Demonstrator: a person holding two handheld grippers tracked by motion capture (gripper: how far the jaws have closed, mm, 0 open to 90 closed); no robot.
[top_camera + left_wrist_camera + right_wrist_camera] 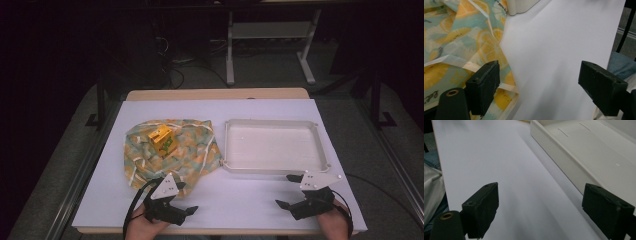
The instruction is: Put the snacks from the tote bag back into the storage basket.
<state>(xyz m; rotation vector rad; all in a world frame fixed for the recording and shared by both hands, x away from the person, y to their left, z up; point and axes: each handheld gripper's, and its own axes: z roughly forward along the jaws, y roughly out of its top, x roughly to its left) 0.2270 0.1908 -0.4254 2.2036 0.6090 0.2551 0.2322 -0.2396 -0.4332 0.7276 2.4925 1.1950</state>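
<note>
high view / left tongs: released, jaws spread wide, at the near edge of the white tabletop, just beside the near edge of the lemon-print teal and orange fabric cloth
high view / right tongs: released, jaws well apart, just in front of the near rim of the shallow white plastic tray
high view / box: small yellow and green carton box sits on the cloth, left half of the tabletop, well apart from both tongs
high view / tray: right of the cloth, its near left corner touching the cloth edge
left gripper view / left tongs: jaws wide, nothing between them; one jaw over the cloth hem, the other over bare tabletop
left gripper view / tray: corner at the top, meeting the cloth
right gripper view / right tongs: jaws wide, nothing held, bare tabletop between
right gripper view / tray: tray wall runs just beside one jaw
</note>
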